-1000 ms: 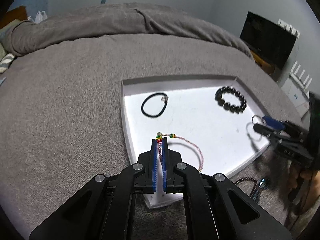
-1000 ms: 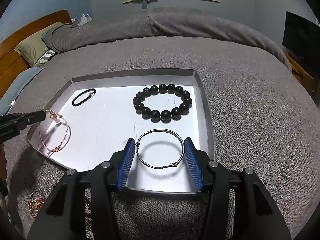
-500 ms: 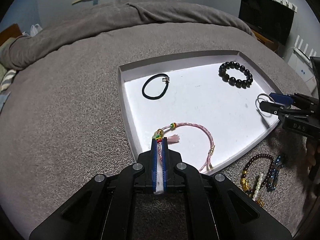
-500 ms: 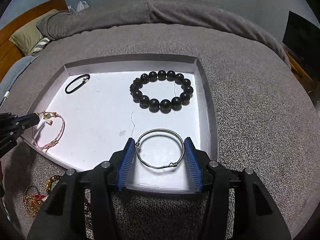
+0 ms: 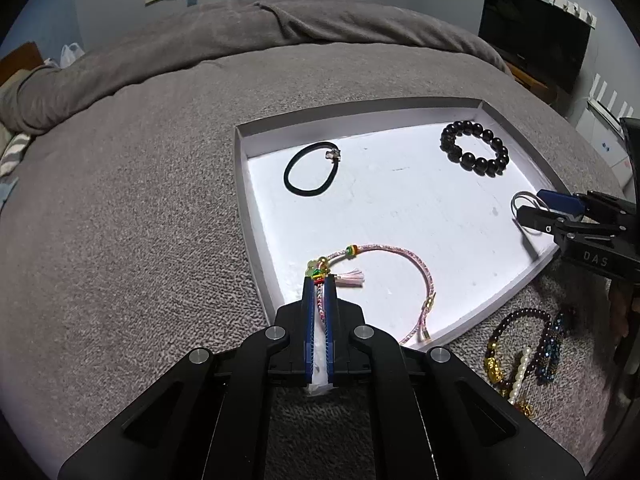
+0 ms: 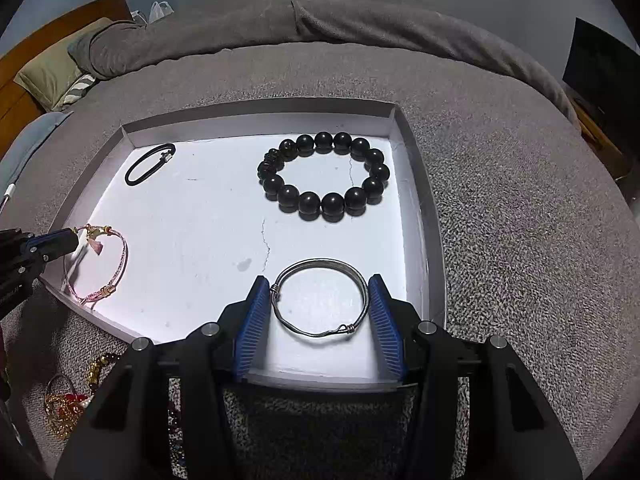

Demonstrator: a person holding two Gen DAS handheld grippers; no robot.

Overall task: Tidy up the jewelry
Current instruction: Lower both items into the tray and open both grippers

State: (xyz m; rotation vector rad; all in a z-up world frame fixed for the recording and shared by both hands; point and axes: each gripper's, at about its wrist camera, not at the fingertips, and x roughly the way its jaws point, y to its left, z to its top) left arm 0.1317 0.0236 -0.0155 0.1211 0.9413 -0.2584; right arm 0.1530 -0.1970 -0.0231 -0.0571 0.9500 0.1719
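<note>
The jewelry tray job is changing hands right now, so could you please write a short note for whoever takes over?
Left tool: shut on the pink cord bracelet, whose loop lies over the tray's near left corner.
Right tool: pads against both sides of the silver bangle, over the near right part of the white tray; cannot tell whether the bangle is resting or held above it.
Already in the tray: black hair tie far left, black bead bracelet far right.
Left to do: release both pieces, then bring in the pile of bead bracelets on the blanket beside the tray.
</note>
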